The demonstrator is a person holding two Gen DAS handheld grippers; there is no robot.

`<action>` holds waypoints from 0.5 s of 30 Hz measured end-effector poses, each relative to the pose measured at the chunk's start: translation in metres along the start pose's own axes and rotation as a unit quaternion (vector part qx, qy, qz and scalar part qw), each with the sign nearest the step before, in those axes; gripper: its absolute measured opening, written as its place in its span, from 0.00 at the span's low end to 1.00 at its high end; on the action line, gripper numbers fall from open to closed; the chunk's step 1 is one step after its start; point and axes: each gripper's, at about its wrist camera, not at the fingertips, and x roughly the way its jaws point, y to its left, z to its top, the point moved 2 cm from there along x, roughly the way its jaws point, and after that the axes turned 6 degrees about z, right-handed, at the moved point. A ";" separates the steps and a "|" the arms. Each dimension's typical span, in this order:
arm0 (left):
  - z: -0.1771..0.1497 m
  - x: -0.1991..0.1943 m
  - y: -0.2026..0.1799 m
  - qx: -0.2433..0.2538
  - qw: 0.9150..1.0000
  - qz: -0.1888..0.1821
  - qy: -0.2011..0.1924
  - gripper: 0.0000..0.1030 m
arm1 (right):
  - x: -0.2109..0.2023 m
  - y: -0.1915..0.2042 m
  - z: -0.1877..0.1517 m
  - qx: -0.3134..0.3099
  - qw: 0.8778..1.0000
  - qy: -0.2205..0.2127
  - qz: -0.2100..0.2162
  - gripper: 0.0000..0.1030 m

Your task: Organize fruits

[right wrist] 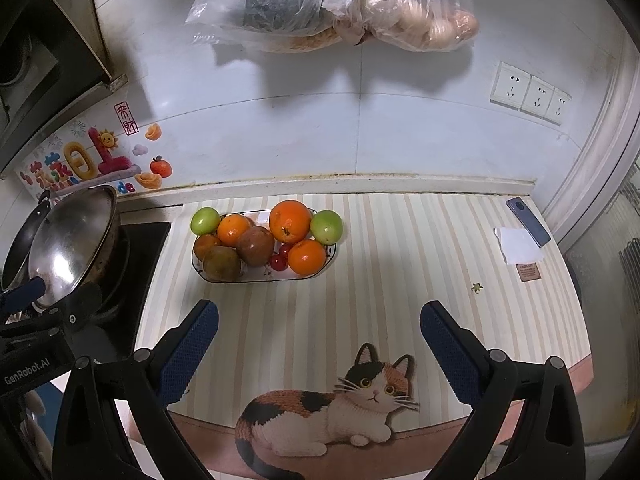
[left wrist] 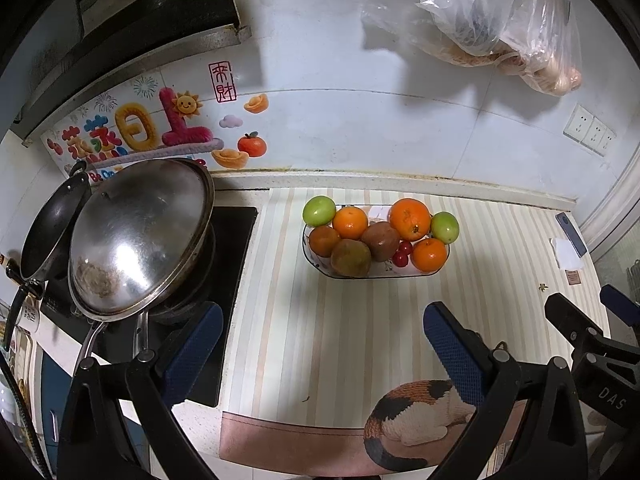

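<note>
Kitchen bench [right wrist: 400,280] under a striped mat with a printed calico cat [right wrist: 332,412] at its near edge fills both views, backed by a pale tiled wall. Nearest the cameras, the left gripper [left wrist: 322,344] and the right gripper [right wrist: 320,340] hover side by side above the mat, each with its blue-padded fingers [right wrist: 192,344] spread wide and nothing between them; neither touches any fruit. Beyond them, toward the back of the mat, sits a white plate [right wrist: 256,278] with a dark rim, and all the fruit in view is piled on it: a large orange [right wrist: 290,221], smaller oranges, two green fruits at the ends, several brownish ones, and a few small red ones tucked in the middle. No fruit lies loose on the bench. Judging from that, the gathering looks complete, or else the sorting has not begun; the pictures alone cannot settle which. To the left stands a stove with a lidded wok [left wrist: 140,236]; to the right, near the wall, lie a phone [right wrist: 528,222] and a scrap of paper. Farther up, plastic bags [right wrist: 332,4] hang on the wall beside a row of sockets.
</note>
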 end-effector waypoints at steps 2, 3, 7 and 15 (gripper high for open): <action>-0.001 -0.001 0.000 0.000 1.000 -0.001 0.000 1.00 | 0.000 0.000 0.000 -0.001 1.000 0.000 0.000 1.00; -0.002 -0.001 -0.001 0.000 1.000 -0.001 0.000 1.00 | 0.000 0.000 0.000 0.000 1.000 0.000 0.000 1.00; -0.003 -0.003 -0.001 -0.002 1.000 -0.004 0.002 1.00 | -0.002 0.002 0.000 -0.001 1.000 -0.002 0.001 1.00; -0.009 -0.003 -0.002 -0.001 1.000 -0.007 0.007 1.00 | -0.008 0.002 -0.001 -0.006 1.000 0.000 0.003 1.00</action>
